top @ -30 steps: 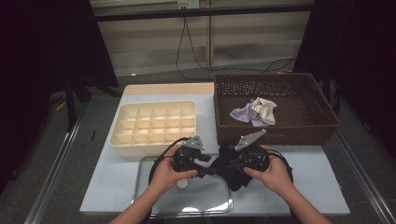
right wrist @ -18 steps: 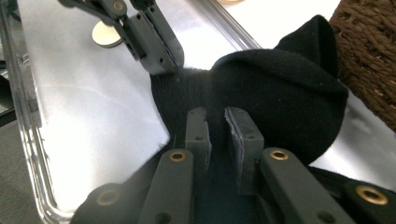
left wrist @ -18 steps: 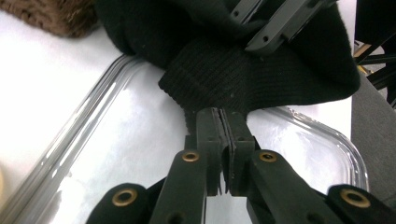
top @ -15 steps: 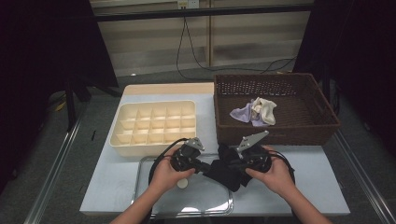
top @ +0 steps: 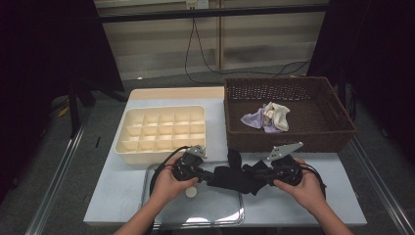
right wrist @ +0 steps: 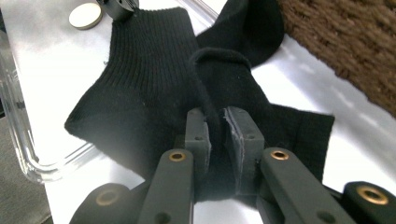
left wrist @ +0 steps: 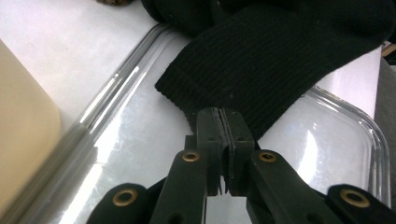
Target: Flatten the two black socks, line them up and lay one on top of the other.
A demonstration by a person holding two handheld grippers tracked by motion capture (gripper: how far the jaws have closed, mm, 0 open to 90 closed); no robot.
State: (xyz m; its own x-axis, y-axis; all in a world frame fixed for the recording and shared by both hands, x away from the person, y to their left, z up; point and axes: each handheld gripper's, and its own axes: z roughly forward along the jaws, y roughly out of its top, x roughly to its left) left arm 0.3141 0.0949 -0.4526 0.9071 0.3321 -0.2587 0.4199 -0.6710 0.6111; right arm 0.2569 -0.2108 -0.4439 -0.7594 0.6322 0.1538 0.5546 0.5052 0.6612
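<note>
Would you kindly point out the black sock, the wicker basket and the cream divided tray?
black sock (top: 235,177), high view, its middle.
wicker basket (top: 288,139), high view, front wall.
cream divided tray (top: 161,155), high view, front rim.

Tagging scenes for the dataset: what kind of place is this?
Likely a lab data-collection bench, not a home: a bare table ringed by dark curtains, with sorting props laid out, a compartment tray, a wicker basket and black socks held by handheld grippers.

A black ribbed sock (top: 235,177) lies on a clear glass tray (top: 161,218), beside a small cream disc (top: 191,192). The compartment box (top: 161,129) is pale cream, and the woven basket (top: 293,93) is dark brown. Inside the basket are lilac and cream cloths (top: 266,117); the tabletop (top: 122,196) is white.
</note>
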